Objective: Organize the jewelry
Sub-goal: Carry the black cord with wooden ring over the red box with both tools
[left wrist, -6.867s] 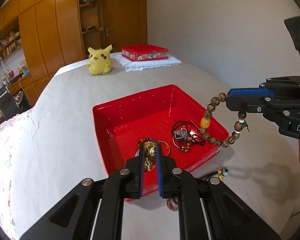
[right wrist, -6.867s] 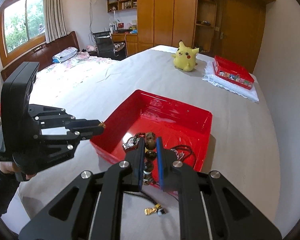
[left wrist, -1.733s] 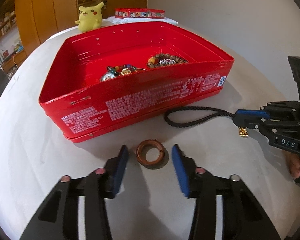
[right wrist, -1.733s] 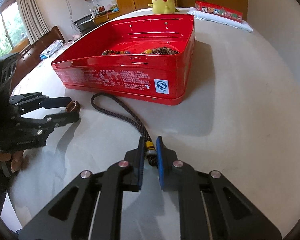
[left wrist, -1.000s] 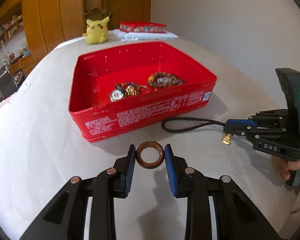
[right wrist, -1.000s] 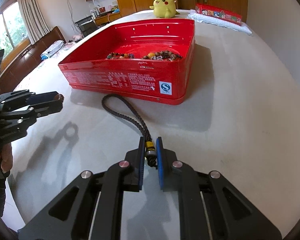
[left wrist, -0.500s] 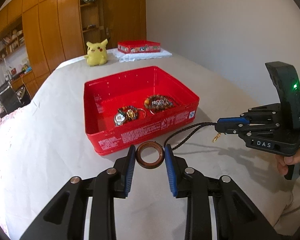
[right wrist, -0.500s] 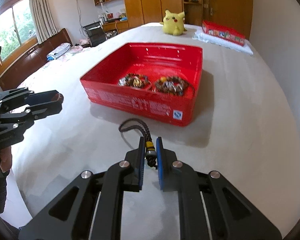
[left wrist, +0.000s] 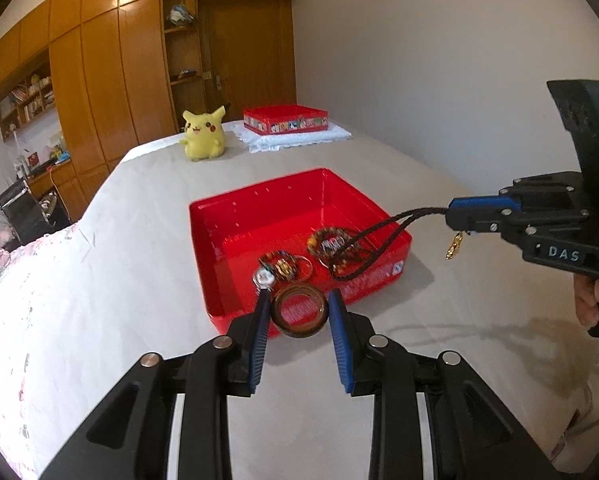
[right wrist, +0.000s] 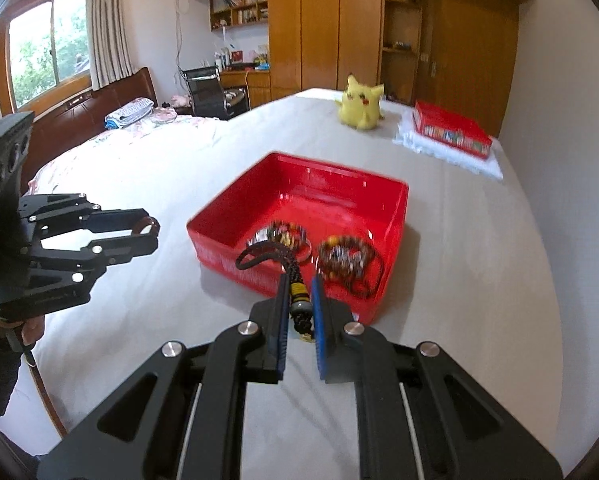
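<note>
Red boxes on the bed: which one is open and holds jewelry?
The near red box, in front of both tools, is open with bracelets inside. The far red box beside the Pikachu plush is shut and rests on a white cloth.

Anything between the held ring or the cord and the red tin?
Nothing visible. The left gripper holds the brown ring just short of the open red tin; the right gripper holds the braided cord above its near-right corner.

Inside the red tin [right wrist: 395, 204], your jewelry pieces [right wrist: 345, 258] were blurred; its near wall hid the cord's [right wrist: 267, 252] loop end.
</note>
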### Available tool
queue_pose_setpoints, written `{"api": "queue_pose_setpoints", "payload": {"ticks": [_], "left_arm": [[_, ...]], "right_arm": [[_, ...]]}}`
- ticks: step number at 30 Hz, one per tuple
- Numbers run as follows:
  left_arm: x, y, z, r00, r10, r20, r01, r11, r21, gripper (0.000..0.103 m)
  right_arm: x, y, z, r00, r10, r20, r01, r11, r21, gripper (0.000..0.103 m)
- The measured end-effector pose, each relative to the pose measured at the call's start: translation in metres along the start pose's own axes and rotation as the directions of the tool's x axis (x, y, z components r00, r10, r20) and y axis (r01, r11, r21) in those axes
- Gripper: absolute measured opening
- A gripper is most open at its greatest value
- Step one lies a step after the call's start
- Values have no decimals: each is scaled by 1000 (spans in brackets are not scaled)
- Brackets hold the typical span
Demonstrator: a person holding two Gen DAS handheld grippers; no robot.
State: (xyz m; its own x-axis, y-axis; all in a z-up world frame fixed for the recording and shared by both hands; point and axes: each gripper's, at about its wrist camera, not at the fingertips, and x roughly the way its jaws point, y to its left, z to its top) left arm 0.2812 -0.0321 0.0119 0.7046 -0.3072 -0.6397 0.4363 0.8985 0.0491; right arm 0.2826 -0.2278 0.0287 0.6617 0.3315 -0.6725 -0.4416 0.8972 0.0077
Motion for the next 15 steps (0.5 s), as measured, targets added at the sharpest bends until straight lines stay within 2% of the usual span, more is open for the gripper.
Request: {"api": "queue_pose_setpoints", "payload": {"ticks": [6,10,15], "left_arm": [[13,17,23,1000,-6,4,6,1000,-2,29],[29,26,35,1000,-12,-8,12,1000,1,29],[61,39,49,999,-18,-50,18,1000,-7,29]], "right_arm": [[10,-7,32,1000,12,10,-12,1000,-7,9],[34,-20,53,999,47,-21,-46,998,32,9],[64,-27,71,998,49,-48,-47,998,46,9]]}}
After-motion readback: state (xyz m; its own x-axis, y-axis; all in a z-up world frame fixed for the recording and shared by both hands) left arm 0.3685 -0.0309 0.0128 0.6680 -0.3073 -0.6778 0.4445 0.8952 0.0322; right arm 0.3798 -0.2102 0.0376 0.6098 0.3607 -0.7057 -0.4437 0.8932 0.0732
